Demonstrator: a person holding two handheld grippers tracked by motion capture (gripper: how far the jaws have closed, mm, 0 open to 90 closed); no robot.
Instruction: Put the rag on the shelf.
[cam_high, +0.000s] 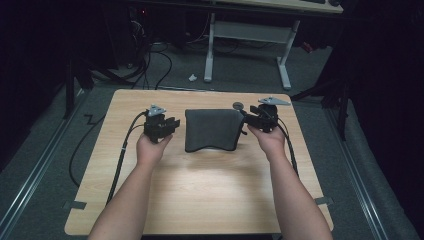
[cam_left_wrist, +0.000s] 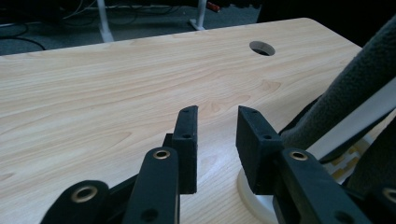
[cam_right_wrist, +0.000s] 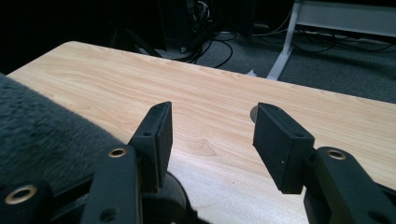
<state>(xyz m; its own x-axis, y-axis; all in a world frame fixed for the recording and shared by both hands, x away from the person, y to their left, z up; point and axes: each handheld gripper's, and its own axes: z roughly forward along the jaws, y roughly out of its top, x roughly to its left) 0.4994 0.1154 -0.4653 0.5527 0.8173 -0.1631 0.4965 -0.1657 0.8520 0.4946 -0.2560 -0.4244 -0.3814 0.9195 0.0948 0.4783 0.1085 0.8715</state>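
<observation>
Your left gripper (cam_high: 170, 125) and right gripper (cam_high: 247, 120) flank the folded grey cloth (cam_high: 212, 129) mid-table (cam_high: 210, 185), jaws apart, empty. Probably pre-grasp; next, close on a cloth edge each.

Matt wood-grain table (cam_high: 200, 190), fuzzy dark grey cloth (cam_high: 212, 130).
</observation>
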